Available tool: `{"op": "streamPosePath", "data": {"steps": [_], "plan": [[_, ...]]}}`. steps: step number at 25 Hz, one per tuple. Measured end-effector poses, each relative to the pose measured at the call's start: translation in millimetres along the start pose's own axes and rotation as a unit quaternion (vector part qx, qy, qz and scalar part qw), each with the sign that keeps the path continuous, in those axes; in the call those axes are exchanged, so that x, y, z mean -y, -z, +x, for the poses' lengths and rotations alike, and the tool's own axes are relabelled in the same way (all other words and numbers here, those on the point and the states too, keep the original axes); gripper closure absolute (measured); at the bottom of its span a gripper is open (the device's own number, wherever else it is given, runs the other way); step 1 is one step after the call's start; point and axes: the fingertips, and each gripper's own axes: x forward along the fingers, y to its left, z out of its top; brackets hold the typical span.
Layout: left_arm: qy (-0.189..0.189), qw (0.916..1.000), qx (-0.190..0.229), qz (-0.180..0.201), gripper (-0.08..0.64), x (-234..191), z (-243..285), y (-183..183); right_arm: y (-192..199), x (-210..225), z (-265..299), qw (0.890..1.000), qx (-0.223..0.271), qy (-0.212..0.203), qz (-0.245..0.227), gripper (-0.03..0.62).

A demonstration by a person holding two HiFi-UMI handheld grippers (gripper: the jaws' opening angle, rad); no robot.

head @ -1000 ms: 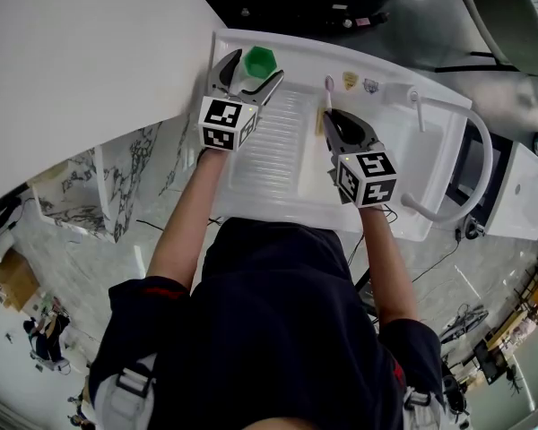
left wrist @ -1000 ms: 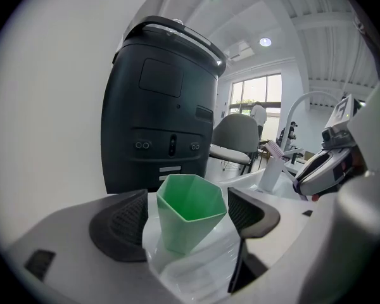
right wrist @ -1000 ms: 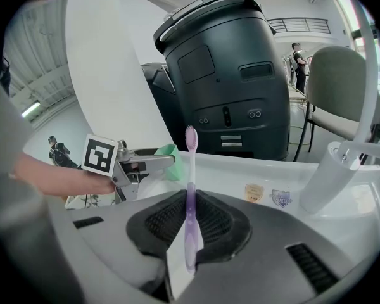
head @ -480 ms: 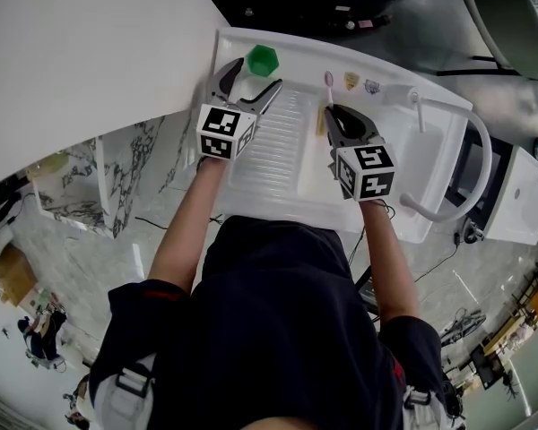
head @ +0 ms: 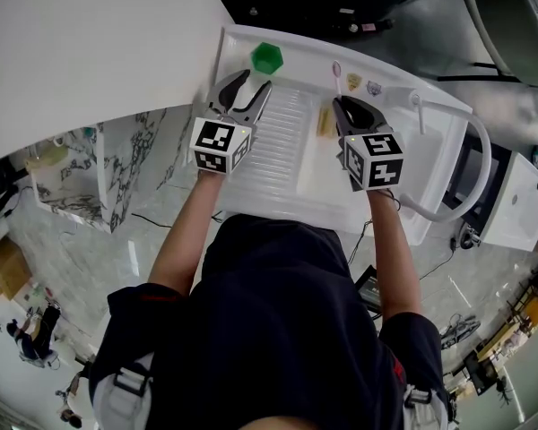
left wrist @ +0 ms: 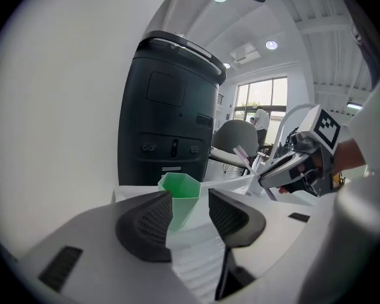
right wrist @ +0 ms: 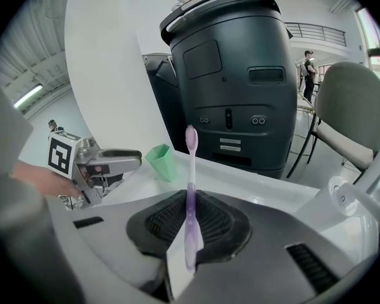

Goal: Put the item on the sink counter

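A green cup (head: 267,57) (left wrist: 180,195) (right wrist: 162,162) stands upright on the back left corner of the white sink counter (head: 278,141). My left gripper (head: 251,88) (left wrist: 189,196) hovers just short of the cup. Its jaws are closing with nothing between the pads; the cup shows beyond the gap. My right gripper (head: 345,106) (right wrist: 189,215) is shut on a purple toothbrush (head: 337,77) (right wrist: 190,170), held upright with the bristles at the top, over the middle of the counter.
A curved white faucet (head: 471,150) arches over the right side. Small items (head: 352,81) lie along the back rim, and a yellowish piece (head: 324,122) sits by the ribbed drainer. A dark machine (left wrist: 168,106) stands behind the counter, a white wall to the left.
My left gripper has pulled back from the green cup toward me and its jaws have narrowed. The cup stays on the counter corner. The right gripper still holds the toothbrush.
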Motion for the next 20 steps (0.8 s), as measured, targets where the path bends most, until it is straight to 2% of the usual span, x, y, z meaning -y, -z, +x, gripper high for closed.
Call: {"op": "streamPosePath", "data": {"steps": [8,13,20], "plan": [[0.006,1.0,0.003,0.003,0.51,16,-7,3,-23,18,1,0.998,-0.013,0.022,-0.063,0.529],[0.013,0.9998,-0.016,0.007,0.537,31,-10,17,-29,18,11,0.993,-0.052,0.0,-0.105,0.529],[0.051,0.9982,-0.032,0.006,0.546,52,-11,30,-26,17,27,0.982,-0.102,-0.004,-0.162,0.529]]}}
